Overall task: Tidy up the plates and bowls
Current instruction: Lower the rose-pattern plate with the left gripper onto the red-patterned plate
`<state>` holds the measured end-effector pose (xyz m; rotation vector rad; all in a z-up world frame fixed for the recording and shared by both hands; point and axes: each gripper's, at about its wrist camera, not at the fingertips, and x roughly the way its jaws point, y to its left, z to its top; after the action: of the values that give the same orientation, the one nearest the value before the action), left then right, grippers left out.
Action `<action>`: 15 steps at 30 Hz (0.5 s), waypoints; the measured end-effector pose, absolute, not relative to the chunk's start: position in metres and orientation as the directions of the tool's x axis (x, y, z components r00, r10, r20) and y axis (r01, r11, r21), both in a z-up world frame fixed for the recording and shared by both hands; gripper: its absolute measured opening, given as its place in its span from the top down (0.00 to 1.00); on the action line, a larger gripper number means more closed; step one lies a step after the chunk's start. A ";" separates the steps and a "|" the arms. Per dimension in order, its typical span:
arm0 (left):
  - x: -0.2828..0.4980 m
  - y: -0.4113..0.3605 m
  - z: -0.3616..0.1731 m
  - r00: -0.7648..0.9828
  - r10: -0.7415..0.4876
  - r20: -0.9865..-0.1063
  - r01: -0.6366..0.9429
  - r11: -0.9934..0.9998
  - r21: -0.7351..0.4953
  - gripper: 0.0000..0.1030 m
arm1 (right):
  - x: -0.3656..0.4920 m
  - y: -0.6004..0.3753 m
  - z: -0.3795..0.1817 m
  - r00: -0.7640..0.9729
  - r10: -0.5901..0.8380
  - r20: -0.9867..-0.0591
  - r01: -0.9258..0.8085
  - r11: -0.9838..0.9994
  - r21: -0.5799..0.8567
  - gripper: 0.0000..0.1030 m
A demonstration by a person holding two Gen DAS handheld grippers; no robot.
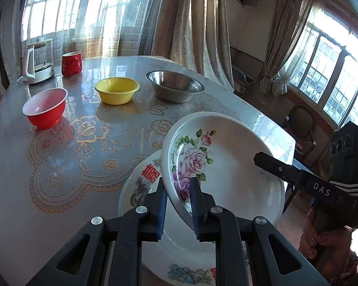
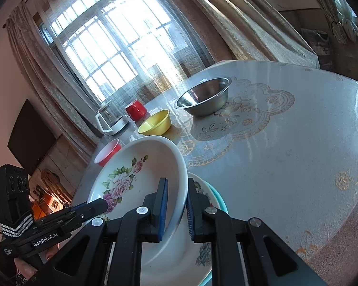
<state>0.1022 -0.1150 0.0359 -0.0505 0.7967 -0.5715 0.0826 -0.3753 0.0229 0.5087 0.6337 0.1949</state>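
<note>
Both hand-held grippers grip the rose plate by opposite rims, above the stacked plate at the near edge of the table.

The table (image 1: 88, 162) carries a lace-pattern cover. The rose plate (image 1: 229, 166) is tilted, raised over the lower plate (image 1: 140, 183), which bears red characters. The left hand-held gripper (image 1: 177, 205) clamps the plate's near rim between its blue pads (image 1: 194, 205). The right hand-held gripper (image 2: 176, 209) clamps the opposite rim in the same manner. Toward the far side stand, well apart from the plates, a steel bowl (image 1: 175, 87), a yellow bowl (image 1: 117, 90) and a red bowl (image 1: 45, 108) in a row. Behind them are a kettle (image 1: 37, 63) and a red mug (image 1: 71, 63).
</note>
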 end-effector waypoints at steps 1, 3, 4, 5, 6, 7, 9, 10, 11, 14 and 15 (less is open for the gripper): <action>0.100 -0.114 0.035 0.558 -0.502 -0.661 0.463 0.849 -0.254 0.82 | 0.081 -0.374 0.022 0.791 0.325 -0.518 -0.018 0.859 0.511 0.86; 0.097 -0.111 0.034 0.558 -0.502 -0.661 0.461 0.850 -0.257 0.82 | 0.077 -0.372 0.020 0.789 0.327 -0.520 -0.017 0.858 0.514 0.86; 0.095 -0.110 0.034 0.558 -0.503 -0.660 0.459 0.849 -0.260 0.82 | 0.075 -0.371 0.019 0.788 0.327 -0.522 -0.016 0.858 0.513 0.86; 0.094 -0.108 0.033 0.558 -0.504 -0.659 0.457 0.850 -0.263 0.82 | 0.074 -0.371 0.019 0.786 0.327 -0.524 -0.016 0.858 0.513 0.86; 0.092 -0.107 0.033 0.558 -0.503 -0.659 0.455 0.850 -0.264 0.82 | 0.072 -0.370 0.018 0.785 0.328 -0.525 -0.016 0.858 0.513 0.86; 0.091 -0.106 0.032 0.559 -0.502 -0.661 0.454 0.852 -0.263 0.82 | 0.071 -0.369 0.018 0.785 0.330 -0.525 -0.017 0.857 0.515 0.86; 0.087 -0.104 0.031 0.561 -0.499 -0.660 0.451 0.853 -0.262 0.82 | 0.069 -0.367 0.017 0.782 0.333 -0.527 -0.017 0.857 0.515 0.86; 0.085 -0.103 0.030 0.563 -0.499 -0.659 0.450 0.854 -0.262 0.82 | 0.068 -0.367 0.017 0.781 0.335 -0.527 -0.018 0.856 0.517 0.86; 0.083 -0.102 0.030 0.564 -0.497 -0.659 0.449 0.855 -0.260 0.82 | 0.067 -0.366 0.016 0.780 0.337 -0.527 -0.019 0.854 0.519 0.86; 0.078 -0.101 0.029 0.571 -0.490 -0.659 0.449 0.858 -0.249 0.82 | 0.063 -0.364 0.014 0.777 0.337 -0.531 -0.015 0.854 0.520 0.86; 0.077 -0.100 0.028 0.573 -0.485 -0.661 0.449 0.860 -0.242 0.82 | 0.063 -0.363 0.014 0.775 0.338 -0.534 -0.015 0.854 0.520 0.86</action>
<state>0.0768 -0.1005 0.0280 -0.0494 0.7897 -0.5479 0.0625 -0.3628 0.0137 0.5197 0.6626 0.2009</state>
